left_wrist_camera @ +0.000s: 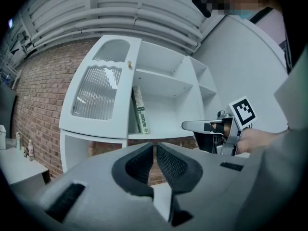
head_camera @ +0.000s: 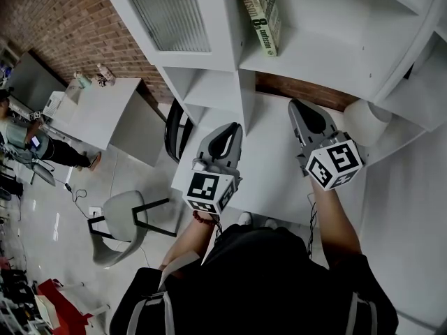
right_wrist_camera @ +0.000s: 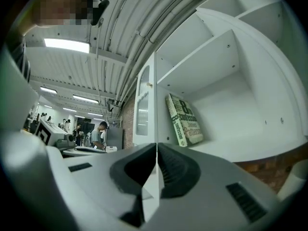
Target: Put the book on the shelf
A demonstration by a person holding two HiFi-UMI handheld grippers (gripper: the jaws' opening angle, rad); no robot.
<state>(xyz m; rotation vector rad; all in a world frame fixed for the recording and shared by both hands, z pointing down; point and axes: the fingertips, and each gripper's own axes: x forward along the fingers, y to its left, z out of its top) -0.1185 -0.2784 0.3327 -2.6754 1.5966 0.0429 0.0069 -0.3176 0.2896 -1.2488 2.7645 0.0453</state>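
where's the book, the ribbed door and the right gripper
book (right_wrist_camera: 190, 119), right gripper view, on its front cover
ribbed door (left_wrist_camera: 96, 93), left gripper view, middle of its wavy pane
right gripper (head_camera: 296, 106), head view, tips of its shut jaws

The book (head_camera: 260, 12) runs off the head view's top edge.

White shelf unit (head_camera: 328, 54), open compartments. One book (head_camera: 260, 12) stands on a shelf board at 12 o'clock in the head view, tilted against the divider at its 9 o'clock side. Ribbed-glass door (head_camera: 171, 12) at 11 o'clock.
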